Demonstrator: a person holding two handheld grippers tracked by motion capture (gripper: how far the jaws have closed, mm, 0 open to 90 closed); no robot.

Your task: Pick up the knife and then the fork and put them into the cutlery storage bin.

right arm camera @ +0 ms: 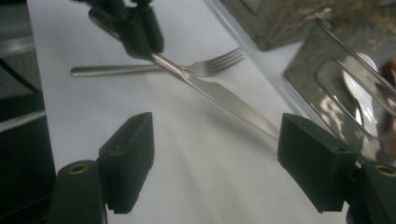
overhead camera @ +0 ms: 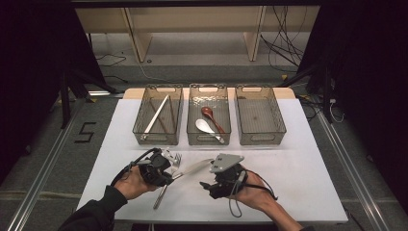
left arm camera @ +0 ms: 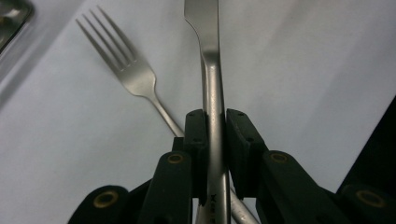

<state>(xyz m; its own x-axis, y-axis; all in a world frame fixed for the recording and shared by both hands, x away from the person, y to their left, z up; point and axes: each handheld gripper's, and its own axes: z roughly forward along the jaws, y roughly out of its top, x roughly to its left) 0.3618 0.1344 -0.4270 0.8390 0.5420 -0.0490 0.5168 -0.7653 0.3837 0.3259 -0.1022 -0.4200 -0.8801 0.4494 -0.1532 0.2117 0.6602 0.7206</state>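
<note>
Clamped between left gripper [left arm camera: 215,140] pads: knife [left arm camera: 210,70] by its handle, blade raised just beside the fork [left arm camera: 135,77] on the table. Right gripper [right arm camera: 217,154] wide open near the blade. Still unsorted: both; spoons [overhead camera: 208,124] and chopsticks [overhead camera: 156,114] already binned beyond the fork.

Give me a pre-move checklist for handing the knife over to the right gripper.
1. Left gripper shut on knife handle: ok.
2. Right gripper open wide enough for the blade: ok.
3. Blade between the right gripper's jaws: not ok, it lies beyond them, its tip near the right-hand jaw.
4. Fork free of the knife: cannot tell, their handles cross.
5. Empty right-hand basket ready to receive: ok.
</note>
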